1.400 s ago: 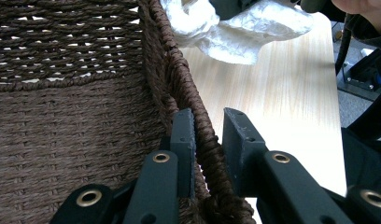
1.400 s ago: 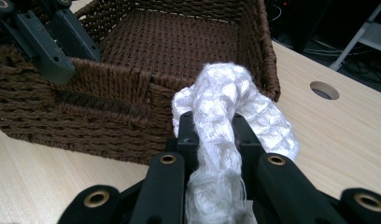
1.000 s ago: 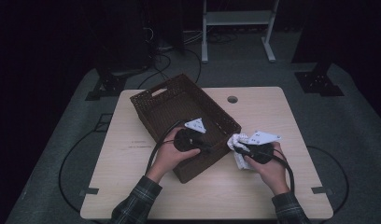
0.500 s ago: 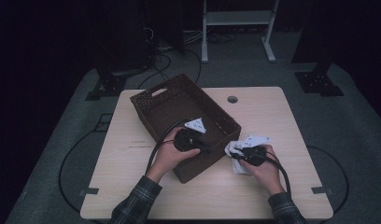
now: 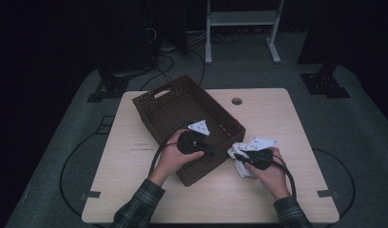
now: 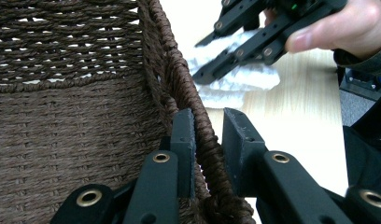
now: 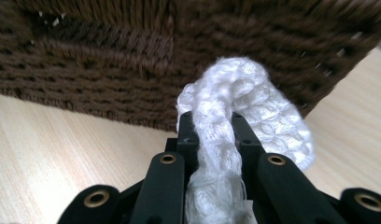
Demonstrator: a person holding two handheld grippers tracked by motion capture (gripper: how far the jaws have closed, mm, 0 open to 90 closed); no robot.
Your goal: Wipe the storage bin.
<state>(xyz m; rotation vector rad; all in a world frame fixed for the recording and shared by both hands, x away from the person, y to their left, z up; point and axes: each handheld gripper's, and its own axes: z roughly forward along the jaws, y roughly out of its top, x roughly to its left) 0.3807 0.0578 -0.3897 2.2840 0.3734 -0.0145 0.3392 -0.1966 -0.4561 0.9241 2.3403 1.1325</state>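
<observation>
A dark brown woven basket (image 5: 216, 102) stands on the light wooden table, empty inside. My left gripper (image 5: 212, 151) reaches over its near right wall; in the left gripper view its jaws (image 6: 208, 122) straddle the braided rim (image 6: 179, 70), one pad inside and one outside, closed on it. A white knitted cloth (image 5: 240, 167) lies bunched just right of the basket. My right gripper (image 5: 240, 157) is shut on it. In the right gripper view the cloth (image 7: 254, 98) runs between the pads (image 7: 215, 128) and bulges toward the basket's outer wall (image 7: 109, 60).
The table (image 5: 287, 118) has a small round hole (image 5: 237, 101) behind the basket. Cables trail from both grippers over the front of the table. A white frame (image 5: 239, 19) and dark stands rise from the floor beyond the far edge.
My right gripper has shifted slightly left toward the basket, taking the white cloth with it. The left gripper has stayed on the basket's rim.
</observation>
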